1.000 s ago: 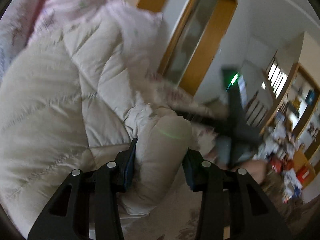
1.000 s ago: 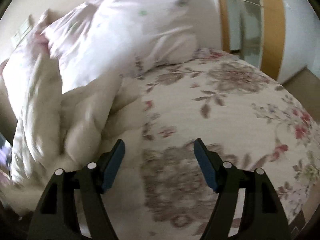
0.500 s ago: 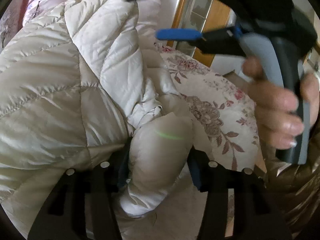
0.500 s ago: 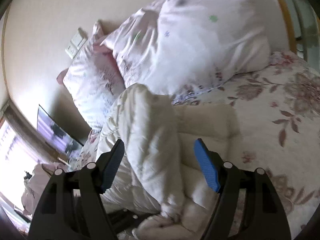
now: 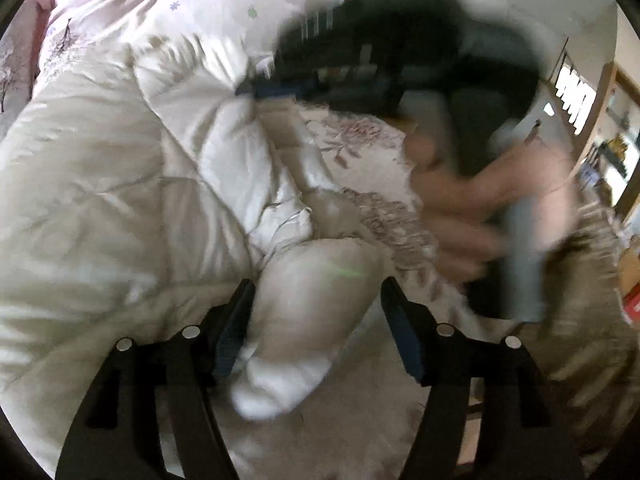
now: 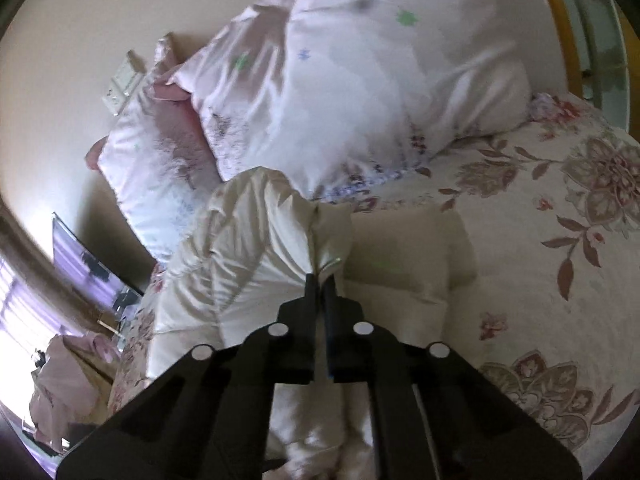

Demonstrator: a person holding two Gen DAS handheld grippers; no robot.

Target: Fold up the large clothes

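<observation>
Right gripper (image 6: 320, 280) just clamped the coat (image 6: 256, 240) below the pillow (image 6: 380, 80); left gripper (image 5: 316, 312) has let go, jaws apart around the sleeve (image 5: 304, 320) — fold starting.

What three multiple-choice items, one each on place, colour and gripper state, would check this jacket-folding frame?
1. Where does the puffer jacket lie?
A. on a floral bedspread
B. on a wooden floor
C. on a hanger

2. What colour is the jacket?
A. navy
B. cream
C. red

3. How is the right gripper?
A. wide open above the pillow
B. open, touching nothing
C. shut on a fold of the jacket

Answers:
1 A, the flowered cover shows beside the jacket.
2 B, its quilted shell is pale cream in both views.
3 C, the fingers meet with fabric pinched between them, while the left gripper stands open around the sleeve.
</observation>
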